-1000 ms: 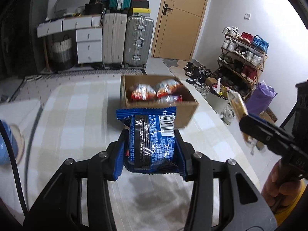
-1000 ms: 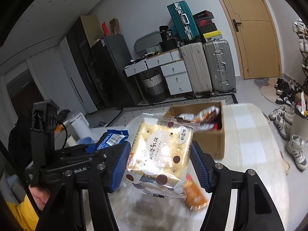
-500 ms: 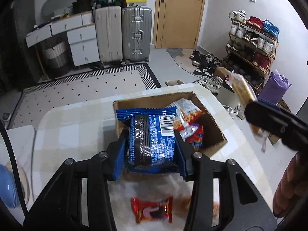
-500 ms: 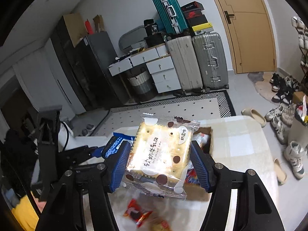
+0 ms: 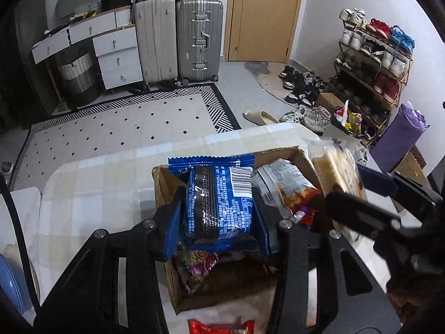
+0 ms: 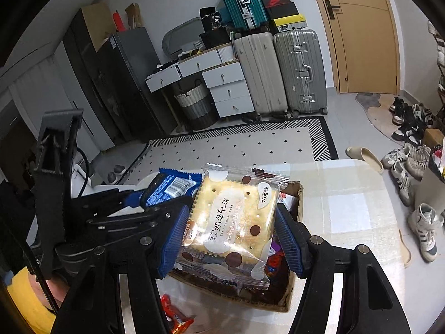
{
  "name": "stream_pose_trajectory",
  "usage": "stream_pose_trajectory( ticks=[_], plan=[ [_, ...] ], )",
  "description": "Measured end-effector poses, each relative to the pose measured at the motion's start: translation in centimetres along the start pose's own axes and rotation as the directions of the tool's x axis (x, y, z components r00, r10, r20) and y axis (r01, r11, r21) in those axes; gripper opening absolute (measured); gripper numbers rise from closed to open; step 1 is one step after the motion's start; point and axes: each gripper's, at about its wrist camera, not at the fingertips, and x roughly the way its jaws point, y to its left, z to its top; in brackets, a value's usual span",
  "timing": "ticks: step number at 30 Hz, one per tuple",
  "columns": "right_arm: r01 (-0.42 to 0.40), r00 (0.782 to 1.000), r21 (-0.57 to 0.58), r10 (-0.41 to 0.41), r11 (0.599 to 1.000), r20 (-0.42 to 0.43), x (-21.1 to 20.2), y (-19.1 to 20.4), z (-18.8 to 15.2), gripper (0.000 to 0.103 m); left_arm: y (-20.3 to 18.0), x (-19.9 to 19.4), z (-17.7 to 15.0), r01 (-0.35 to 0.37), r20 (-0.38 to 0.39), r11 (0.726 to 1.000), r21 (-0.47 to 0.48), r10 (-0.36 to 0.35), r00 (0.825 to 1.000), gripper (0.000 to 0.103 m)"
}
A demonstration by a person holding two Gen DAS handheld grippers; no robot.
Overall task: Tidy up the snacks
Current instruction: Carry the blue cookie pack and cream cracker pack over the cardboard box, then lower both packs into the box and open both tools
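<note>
left gripper [image 5: 219, 220] clamping blue packet [image 5: 219, 197], right gripper [image 6: 232, 233] clamping cracker pack [image 6: 230, 222]

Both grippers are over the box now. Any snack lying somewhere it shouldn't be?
Yes: a red packet lies on the table, outside the cardboard box, at its near side. The other loose snacks in view sit inside the box.

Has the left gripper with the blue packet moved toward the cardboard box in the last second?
Yes. The left gripper, shut on the blue packet, has gone forward: the cardboard box, earlier ahead of it on the table, now lies directly beneath the packet.
</note>
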Motion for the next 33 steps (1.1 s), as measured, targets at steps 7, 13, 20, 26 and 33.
stream_pose_trajectory(
  ticks=[7,13,20,26,33],
  plan=[
    [0.005,1.0,0.011,-0.005,1.0,-0.014,1.7,-0.2,-1.0,0.063,0.5,3.5,1.9,0.0,-0.013,1.0,-0.014,0.0,1.0,0.042],
    [0.022,0.999,0.004,-0.022,1.0,-0.031,2.6,-0.5,-1.1,0.063,1.2,5.1,1.5,0.023,-0.039,0.999,-0.04,-0.025,0.999,0.042],
    [0.038,0.998,-0.021,-0.039,0.999,-0.048,3.7,-0.7,-1.7,0.063,0.7,5.4,0.5,0.015,-0.027,1.0,-0.02,-0.016,1.0,0.041],
    [0.036,0.998,-0.005,-0.036,0.999,-0.047,3.9,-1.3,-1.9,0.063,0.3,4.4,-0.6,0.024,-0.013,0.999,-0.023,-0.025,1.0,0.041],
    [0.042,0.998,-0.015,-0.043,0.999,-0.05,3.9,-1.6,-2.0,0.064,0.1,3.8,-1.2,0.028,-0.012,0.999,-0.024,-0.028,1.0,0.042]
  ],
)
